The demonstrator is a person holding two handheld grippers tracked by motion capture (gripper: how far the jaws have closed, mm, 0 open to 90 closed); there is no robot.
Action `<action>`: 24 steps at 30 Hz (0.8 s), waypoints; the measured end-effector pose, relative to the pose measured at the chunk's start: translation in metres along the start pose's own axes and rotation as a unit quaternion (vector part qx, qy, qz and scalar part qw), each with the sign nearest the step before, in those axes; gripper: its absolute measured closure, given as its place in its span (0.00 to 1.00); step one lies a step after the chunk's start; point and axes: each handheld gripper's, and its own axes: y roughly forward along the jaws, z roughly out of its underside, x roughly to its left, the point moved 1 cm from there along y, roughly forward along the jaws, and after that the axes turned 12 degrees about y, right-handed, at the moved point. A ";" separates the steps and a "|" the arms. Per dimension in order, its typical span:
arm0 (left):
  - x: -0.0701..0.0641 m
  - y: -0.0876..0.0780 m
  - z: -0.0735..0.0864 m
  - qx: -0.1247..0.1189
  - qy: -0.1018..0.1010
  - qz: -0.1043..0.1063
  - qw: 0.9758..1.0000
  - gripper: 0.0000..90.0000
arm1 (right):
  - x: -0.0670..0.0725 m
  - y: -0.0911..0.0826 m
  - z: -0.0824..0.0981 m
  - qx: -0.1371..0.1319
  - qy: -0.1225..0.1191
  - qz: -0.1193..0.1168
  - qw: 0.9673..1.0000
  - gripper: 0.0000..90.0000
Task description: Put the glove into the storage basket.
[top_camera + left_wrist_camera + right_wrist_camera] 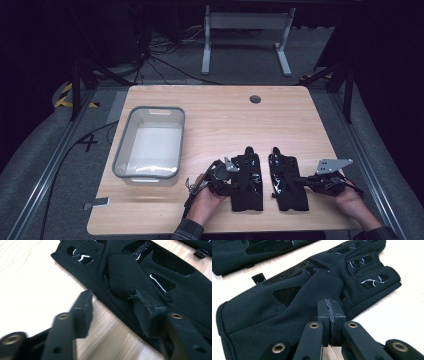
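Working on the two black gloves near the counter's front edge: right gripper [330, 315] fingers are clamped on the right glove's [286, 180] edge, while left gripper [113, 312] fingers sit apart over the left glove [247, 180]. Next up, probably closing left and lifting both.

The person wears dark plaid sleeves [189, 231] that end at the wrists, and each hand carries a black two-jaw gripper. The left gripper [223, 176] bears a small grey three-cornered plate on top and trails a thin black cable, while the right gripper [320, 181] carries a larger grey plate dotted with small holes. Seen close, the jaws are flat matte black bars with brass-coloured rivets, ending in blocky black pads [329, 312] with scuffed, fraying edges.
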 end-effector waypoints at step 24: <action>0.019 -0.014 0.001 -0.048 -0.092 -0.007 0.995 0.97 | 0.006 0.005 -0.004 0.006 -0.011 -0.005 1.000 1.00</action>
